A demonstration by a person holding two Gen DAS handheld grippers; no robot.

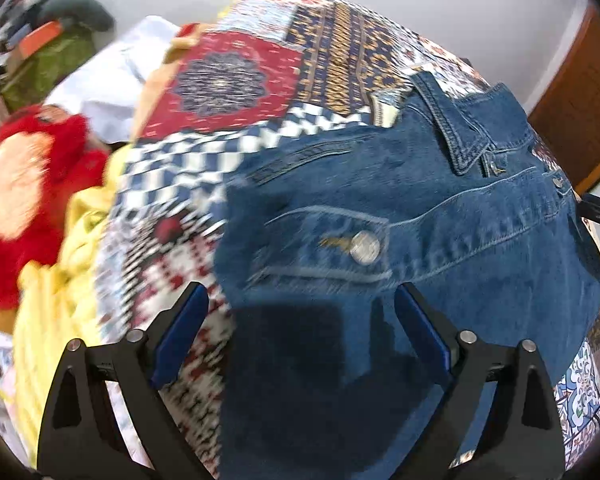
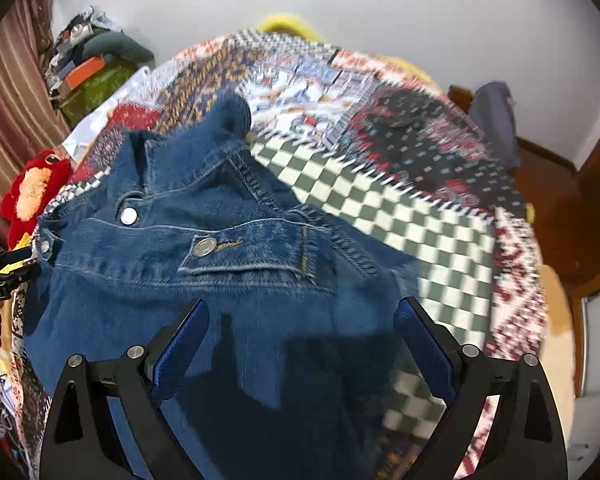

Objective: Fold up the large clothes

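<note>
Left gripper [image 1: 302, 308] and right gripper [image 2: 302, 322] hover over the denim jacket [image 2: 204, 248], fingers spread wide, holding nothing.

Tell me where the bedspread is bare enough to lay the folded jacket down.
Bare patch: the green-checked bedspread right of the denim jacket, running on to the dark red-patterned panel beyond. A second: the red medallion panel above the jacket's collar. Crowded: the left edge, with the red plush toy, yellow cloth and white fabric. Both tongs hover open over denim.
</note>
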